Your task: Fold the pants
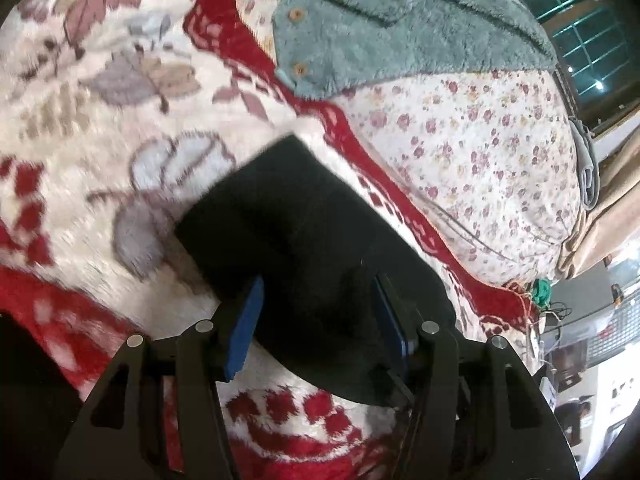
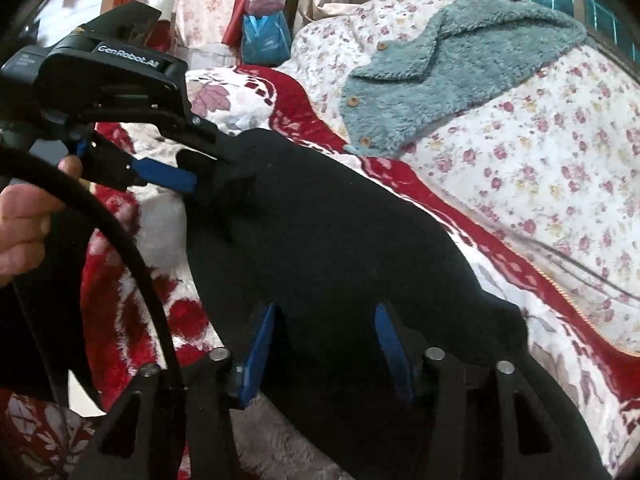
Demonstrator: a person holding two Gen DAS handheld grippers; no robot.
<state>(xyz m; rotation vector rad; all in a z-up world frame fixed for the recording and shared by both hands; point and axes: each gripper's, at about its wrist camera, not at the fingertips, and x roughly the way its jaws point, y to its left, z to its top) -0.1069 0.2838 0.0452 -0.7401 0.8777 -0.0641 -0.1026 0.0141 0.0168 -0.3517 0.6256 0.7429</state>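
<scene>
My left gripper has its blue pads spread apart around one end of the black pants, which lie folded on the red-and-white blanket. Their long axis runs from that end across to my right gripper, also spread wide over the near edge. Both hands sit equally near, one at each end

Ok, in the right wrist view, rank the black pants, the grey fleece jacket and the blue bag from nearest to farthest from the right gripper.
1. Black pants: between the right gripper fingers, directly ahead.
2. Grey fleece jacket: farther back, up and to the right, lying on the floral quilt.
3. Blue bag: farthest, beyond the bed, upper centre-left.
</scene>
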